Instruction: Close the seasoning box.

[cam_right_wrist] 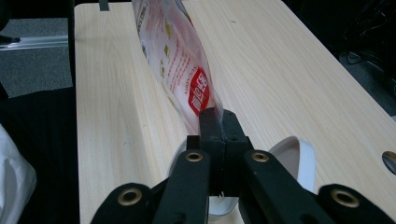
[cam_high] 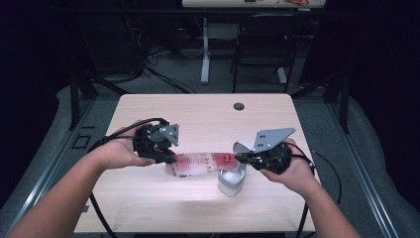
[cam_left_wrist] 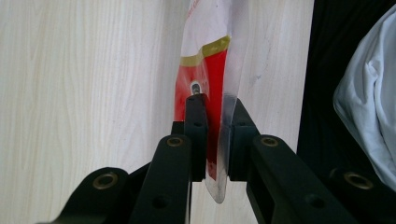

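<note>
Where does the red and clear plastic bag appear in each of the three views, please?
High view: the plastic bag stretches across the lower centre, between the two grippers.
Left gripper view: upper centre, running down into the closed jaws.
Right gripper view: from top centre down into the closed jaws.
Shared landmark: the pale wooden table.

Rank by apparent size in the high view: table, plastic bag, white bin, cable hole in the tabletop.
1. Table, by far the largest.
2. Plastic bag, stretched between the left tool and the right tool.
3. White bin, partly hidden under the bag and hand, so its rank against the bag is unsure.
4. Cable hole, smallest.
</note>
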{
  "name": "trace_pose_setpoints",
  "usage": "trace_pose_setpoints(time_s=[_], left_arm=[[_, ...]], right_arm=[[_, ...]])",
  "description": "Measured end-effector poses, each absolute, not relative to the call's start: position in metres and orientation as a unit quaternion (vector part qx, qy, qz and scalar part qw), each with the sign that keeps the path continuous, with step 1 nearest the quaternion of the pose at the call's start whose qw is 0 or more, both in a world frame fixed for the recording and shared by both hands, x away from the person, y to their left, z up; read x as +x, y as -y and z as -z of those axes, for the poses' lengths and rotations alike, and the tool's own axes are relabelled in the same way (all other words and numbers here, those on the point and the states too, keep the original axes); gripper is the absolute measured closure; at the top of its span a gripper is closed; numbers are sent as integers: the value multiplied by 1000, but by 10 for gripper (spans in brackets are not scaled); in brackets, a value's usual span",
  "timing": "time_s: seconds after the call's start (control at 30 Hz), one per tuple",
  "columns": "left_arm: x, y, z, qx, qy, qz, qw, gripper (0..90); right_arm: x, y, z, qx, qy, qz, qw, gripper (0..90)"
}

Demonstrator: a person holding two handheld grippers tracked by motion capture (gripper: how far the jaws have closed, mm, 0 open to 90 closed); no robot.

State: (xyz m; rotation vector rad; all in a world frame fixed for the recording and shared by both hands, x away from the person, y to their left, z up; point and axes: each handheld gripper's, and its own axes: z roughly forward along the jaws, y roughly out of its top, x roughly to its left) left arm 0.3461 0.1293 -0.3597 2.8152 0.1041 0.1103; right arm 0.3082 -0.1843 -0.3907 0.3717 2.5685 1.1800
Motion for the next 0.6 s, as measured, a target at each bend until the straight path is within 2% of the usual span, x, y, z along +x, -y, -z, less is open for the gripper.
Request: trace_pose_setpoints(time_s=[0.6], left_arm=[[346, -141, 382, 983, -49, -29, 173, 824]], right_arm=[[309, 171, 386, 117, -894, -406, 149, 900]])
